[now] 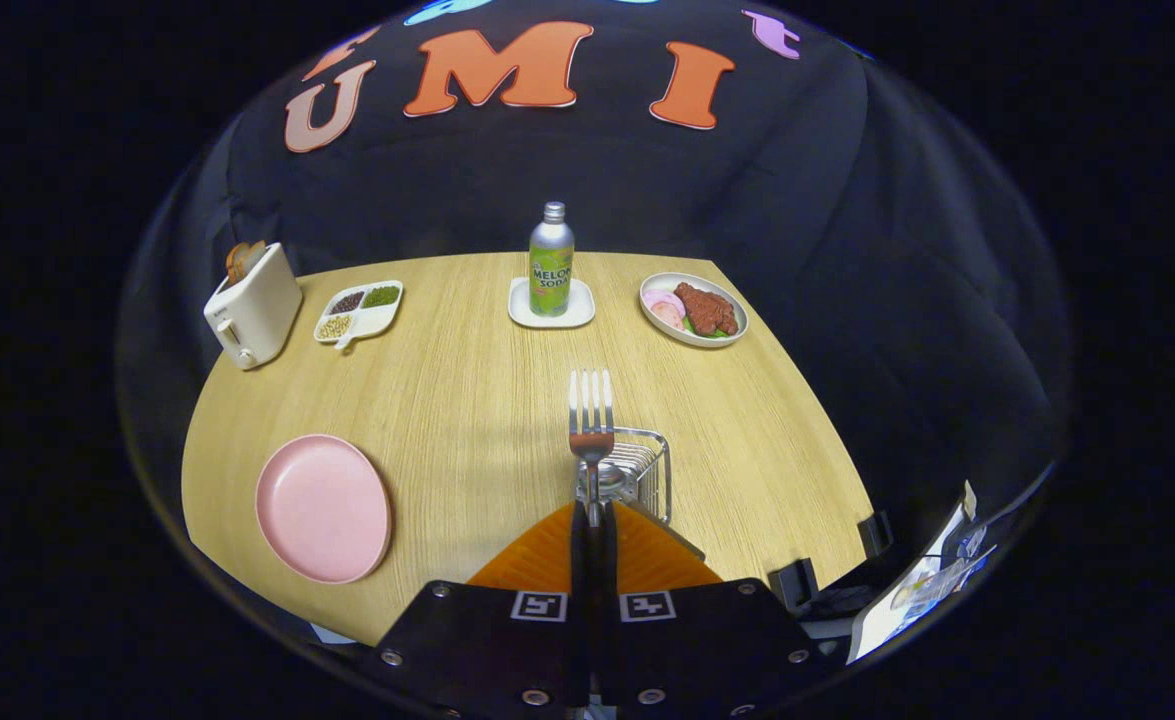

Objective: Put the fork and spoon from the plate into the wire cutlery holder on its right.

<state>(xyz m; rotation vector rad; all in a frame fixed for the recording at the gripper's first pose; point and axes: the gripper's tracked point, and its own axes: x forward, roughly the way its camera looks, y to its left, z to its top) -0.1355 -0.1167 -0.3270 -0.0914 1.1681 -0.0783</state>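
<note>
The claw [593, 520] pinches the fork [591, 420] by its handle, tines up at twelve o'clock — poised over the wire cutlery holder [637, 470] for dropping in; the pink plate [322, 507] lies at nine o'clock.

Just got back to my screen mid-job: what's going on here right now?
The tool is shut on the fork, holding it by the handle with the tines pointing up. The fork hangs just over the wire cutlery holder, not yet let go. The pink plate to the holder's left looks bare. Something rounded and shiny shows inside the holder, perhaps the spoon, but that is hard to tell.
</note>
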